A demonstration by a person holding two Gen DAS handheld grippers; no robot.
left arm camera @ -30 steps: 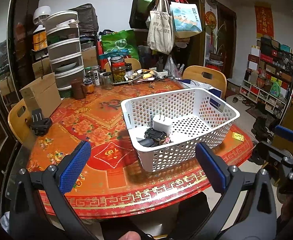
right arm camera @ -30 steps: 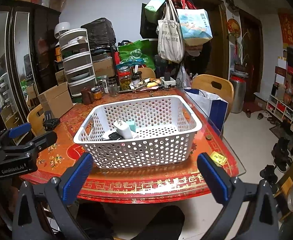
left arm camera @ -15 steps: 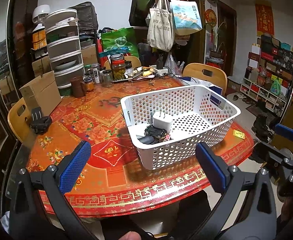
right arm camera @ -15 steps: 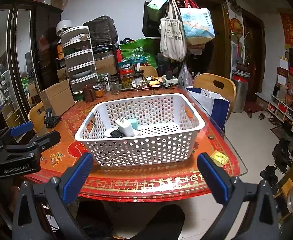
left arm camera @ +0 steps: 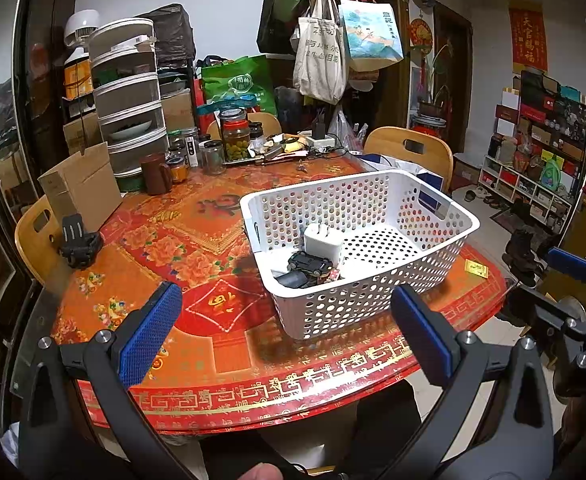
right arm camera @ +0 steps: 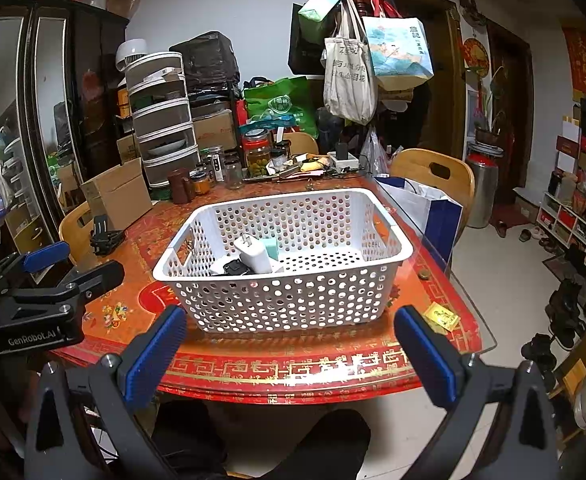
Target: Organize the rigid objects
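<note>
A white perforated basket (left arm camera: 445, 268) stands on the red patterned table (left arm camera: 197, 240); it also shows in the right wrist view (right arm camera: 293, 300). Inside it lie a white charger (left arm camera: 322, 239), a black toy car (left arm camera: 308, 263) and other small items; the right wrist view shows the charger (right arm camera: 253, 254) and a teal block (right arm camera: 271, 247). A black clip mount (left arm camera: 77, 240) sits on the table's left side. My left gripper (left arm camera: 285, 336) is open and empty, held back over the table's near edge. My right gripper (right arm camera: 289, 350) is open and empty, in front of the basket.
Jars (left arm camera: 235, 134), a brown mug (left arm camera: 155, 168), a cardboard box (left arm camera: 81, 188) and stacked drawers (left arm camera: 129, 108) crowd the table's far side. Wooden chairs (left arm camera: 411, 152) stand around it. A yellow card (right arm camera: 439, 316) lies near the right edge. Bags hang from a coat rack (right arm camera: 351, 76).
Both grippers have drawn slightly back and tilted, so the basket sits a little lower and farther in view. Both stay open and empty.
</note>
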